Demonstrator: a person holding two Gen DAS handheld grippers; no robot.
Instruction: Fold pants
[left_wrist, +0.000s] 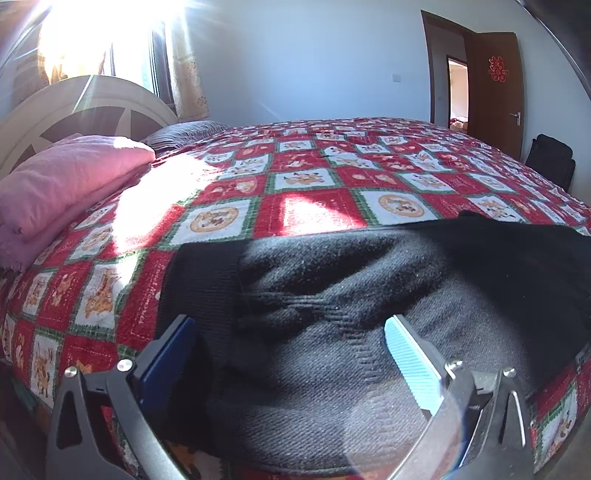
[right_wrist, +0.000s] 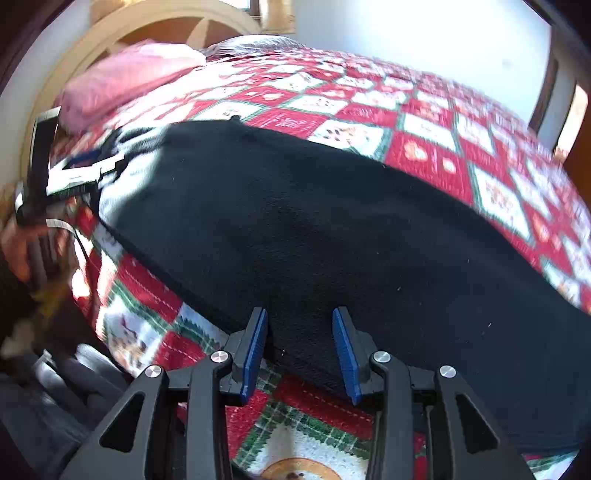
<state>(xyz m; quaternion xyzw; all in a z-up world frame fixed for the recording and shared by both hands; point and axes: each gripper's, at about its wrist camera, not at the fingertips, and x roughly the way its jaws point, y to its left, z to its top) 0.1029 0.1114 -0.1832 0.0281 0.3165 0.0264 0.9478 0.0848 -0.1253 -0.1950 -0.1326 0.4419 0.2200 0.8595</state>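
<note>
Black pants on the patterned bed, both our grippers spread above the near edge.

We see the black pants (right_wrist: 314, 229) lying flat across the near side of the red checked bedspread (left_wrist: 314, 177). Our left gripper (left_wrist: 291, 332) is spread wide over the ribbed waistband end; our right gripper (right_wrist: 299, 325) stands parted at the near hem, gripping nothing. Far left lie a pink folded blanket (left_wrist: 70, 177) and the headboard (left_wrist: 92, 107); a brown door (left_wrist: 496, 88) stands far right.
</note>
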